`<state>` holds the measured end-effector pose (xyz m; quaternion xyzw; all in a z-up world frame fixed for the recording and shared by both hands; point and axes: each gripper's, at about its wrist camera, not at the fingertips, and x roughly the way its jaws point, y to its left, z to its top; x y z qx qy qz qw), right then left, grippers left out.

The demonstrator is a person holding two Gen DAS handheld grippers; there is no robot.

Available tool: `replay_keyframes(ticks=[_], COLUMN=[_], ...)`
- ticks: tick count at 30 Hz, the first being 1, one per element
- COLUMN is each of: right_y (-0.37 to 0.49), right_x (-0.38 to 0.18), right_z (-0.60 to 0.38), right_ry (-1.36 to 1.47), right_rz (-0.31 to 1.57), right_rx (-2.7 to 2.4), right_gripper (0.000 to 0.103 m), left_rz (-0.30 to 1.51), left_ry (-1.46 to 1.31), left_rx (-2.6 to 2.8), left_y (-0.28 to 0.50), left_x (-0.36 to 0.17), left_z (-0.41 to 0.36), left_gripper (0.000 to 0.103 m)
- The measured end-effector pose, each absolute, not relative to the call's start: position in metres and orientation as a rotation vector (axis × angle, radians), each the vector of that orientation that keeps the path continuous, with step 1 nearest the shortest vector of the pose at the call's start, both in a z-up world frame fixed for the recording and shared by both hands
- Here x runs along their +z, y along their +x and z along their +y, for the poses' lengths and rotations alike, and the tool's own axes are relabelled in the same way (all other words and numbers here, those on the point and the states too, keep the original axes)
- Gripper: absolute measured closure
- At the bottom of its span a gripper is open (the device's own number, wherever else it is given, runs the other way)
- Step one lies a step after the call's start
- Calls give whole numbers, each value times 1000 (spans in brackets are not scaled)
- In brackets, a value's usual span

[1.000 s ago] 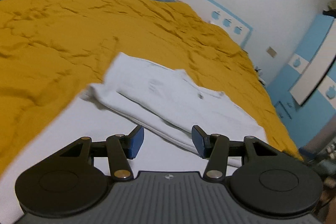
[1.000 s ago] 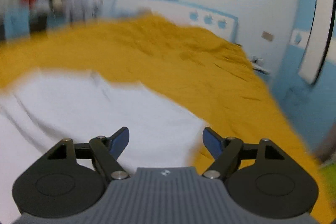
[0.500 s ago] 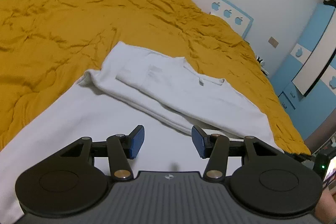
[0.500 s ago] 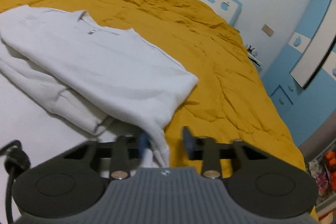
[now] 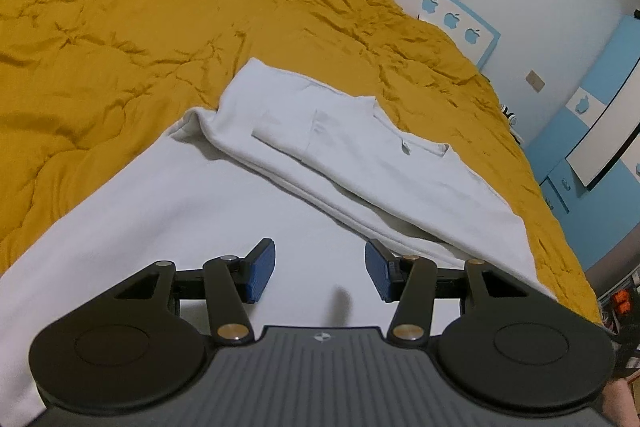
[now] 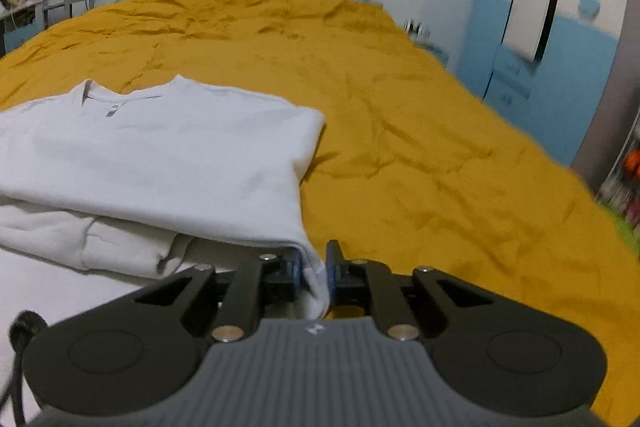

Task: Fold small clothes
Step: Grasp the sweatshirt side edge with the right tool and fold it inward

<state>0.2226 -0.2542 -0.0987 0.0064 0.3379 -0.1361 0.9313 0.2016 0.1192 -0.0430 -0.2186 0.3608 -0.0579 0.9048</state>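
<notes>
A white shirt (image 5: 360,155) lies partly folded on the yellow bedspread (image 5: 120,47), collar toward the headboard, its top layer doubled over the lower part. My left gripper (image 5: 320,267) hovers open just above the flat near part of the shirt, with nothing between its blue pads. In the right wrist view the shirt (image 6: 160,147) spreads out to the left. My right gripper (image 6: 314,267) pinches the shirt's near right corner at the edge where cloth meets bedspread (image 6: 400,107). Its jaws are opening slightly, with the fabric still pressed between the pads.
The bedspread stretches wide to the left and far side. A white and blue headboard (image 5: 452,15) stands at the far end, and blue cabinets (image 6: 520,47) line the right wall. A black cable (image 6: 20,331) hangs at the right gripper's left.
My right gripper dropped to the shirt's near right corner and shut on it, then rolled. The left gripper stayed open over the cloth, sinking slightly.
</notes>
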Motion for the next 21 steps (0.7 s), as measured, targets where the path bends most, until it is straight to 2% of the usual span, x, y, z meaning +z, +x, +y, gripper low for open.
replay_keyframes(ticks=[2, 3, 4, 6, 7, 9, 10, 11, 12, 16, 18, 19, 20, 21], right_y=[213, 206, 197, 188, 190, 210, 222, 234, 247, 289, 300, 305, 308, 309], right_x=[-91, -87, -83, -77, -76, -77, -80, -84, -90, -119, -129, -132, -134, -136], right_z=[-274, -285, -296, -314, -319, -324, -328, -334, -340, -363, -368, -369, -370, -370], right_ry=[164, 230, 291, 350, 340, 322, 358, 417, 490, 740, 797, 810, 814, 817], right_rz=[672, 662, 629, 564, 556, 587, 602, 620, 637, 692, 707, 722, 725, 718], right_rx=[-193, -173, -168, -156, -145, -133, -116, -101, -87, -32, -15, -11, -9, 0], right_gripper=[55, 49, 48, 73, 91, 91, 85, 65, 58, 59, 62, 70, 90, 103], left_rz=[749, 747, 742, 733, 731, 726, 724, 722, 720, 719, 719, 721, 725, 727], left_ry=[-444, -435, -426, -406, -393, -357, -340, -321, -309, -288, -282, -280, -280, -280], left_rx=[-128, -132, -133, -132, -132, -136, -137, -137, -137, -151, -156, -153, -150, -150], left_y=[202, 201, 201, 200, 200, 198, 198, 198, 198, 197, 198, 198, 198, 198], left_x=[-45, -46, -45, -46, -46, -45, -45, -45, -45, -45, -46, -47, -49, -50], left_z=[119, 117, 116, 111, 109, 103, 101, 98, 96, 94, 94, 94, 94, 94], left_gripper=[44, 44, 44, 44, 44, 44, 44, 44, 44, 44, 44, 44, 44, 44])
